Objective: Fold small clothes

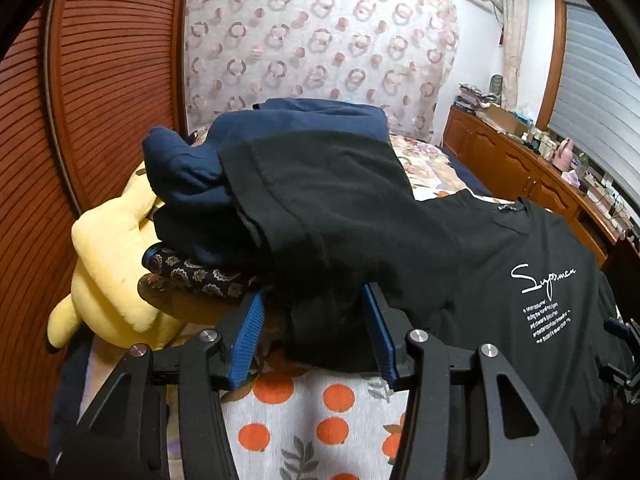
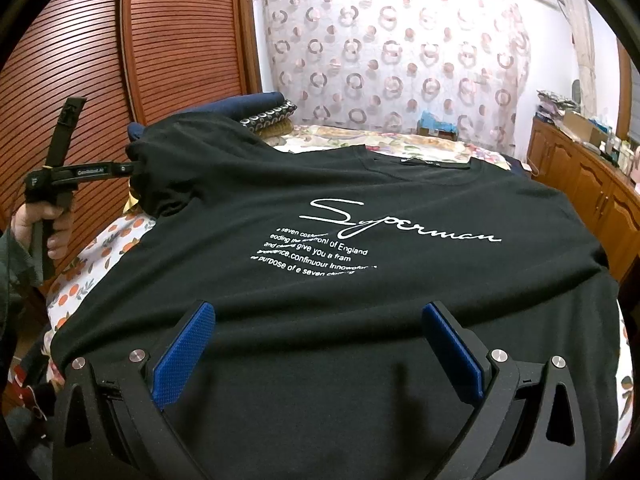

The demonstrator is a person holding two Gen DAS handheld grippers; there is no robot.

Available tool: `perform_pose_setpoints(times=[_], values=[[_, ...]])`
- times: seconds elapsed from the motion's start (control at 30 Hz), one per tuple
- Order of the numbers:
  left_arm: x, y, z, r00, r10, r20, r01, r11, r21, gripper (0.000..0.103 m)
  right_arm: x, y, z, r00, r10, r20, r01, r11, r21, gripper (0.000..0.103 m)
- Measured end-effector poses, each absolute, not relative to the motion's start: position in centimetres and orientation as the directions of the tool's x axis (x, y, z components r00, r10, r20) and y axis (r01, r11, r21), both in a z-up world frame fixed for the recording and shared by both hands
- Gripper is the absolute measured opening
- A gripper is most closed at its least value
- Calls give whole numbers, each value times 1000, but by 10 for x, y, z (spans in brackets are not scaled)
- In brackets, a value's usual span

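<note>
A black T-shirt (image 2: 360,216) with white "Superman" lettering lies spread face up on the bed. Its left sleeve (image 1: 320,208) lies between my left gripper's (image 1: 316,304) blue pads, which stand apart with the cloth between them. That gripper also shows in the right wrist view (image 2: 130,168), held by a hand at the sleeve. My right gripper (image 2: 320,320) is open and empty, just above the shirt's lower part near the hem.
Folded navy clothes (image 1: 256,140) and a patterned dark cloth (image 1: 192,276) are stacked beside the sleeve, next to a yellow plush toy (image 1: 108,264). The orange-print bedsheet (image 1: 296,420) covers the bed. A wooden wardrobe (image 2: 176,40) stands left, a cluttered wooden cabinet (image 2: 592,176) right.
</note>
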State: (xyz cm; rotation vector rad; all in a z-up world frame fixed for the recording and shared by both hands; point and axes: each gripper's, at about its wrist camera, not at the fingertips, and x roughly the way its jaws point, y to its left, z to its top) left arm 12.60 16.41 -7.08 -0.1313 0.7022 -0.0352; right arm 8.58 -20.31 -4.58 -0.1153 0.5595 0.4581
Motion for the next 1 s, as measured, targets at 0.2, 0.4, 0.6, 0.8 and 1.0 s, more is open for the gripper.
perform_pose_setpoints(times=[0.2,0.4,0.6,0.8,1.0], values=[[124,163,-70,768,-101,-632,34,992,-118,28,84,-203,-50,752,394,-529,-453,891,19,103],[105,136,-42,811,-121,-572,83,992,-92,5,85,-207,-51,750,396,-529,-453,891,26,103],[110,81,2,825,-192,-532,195,980,-50,5,85,-207,-52,749,396,-531,-453,891,26,103],[123,18,11,784,-242,-572,303,953,12,7,84,-208,-53,748,399,-530,-451,892,34,103],[99,13,3,775,-271,-571,333,943,4,50,85,-208,-54,746,402,-531,-451,892,41,103]])
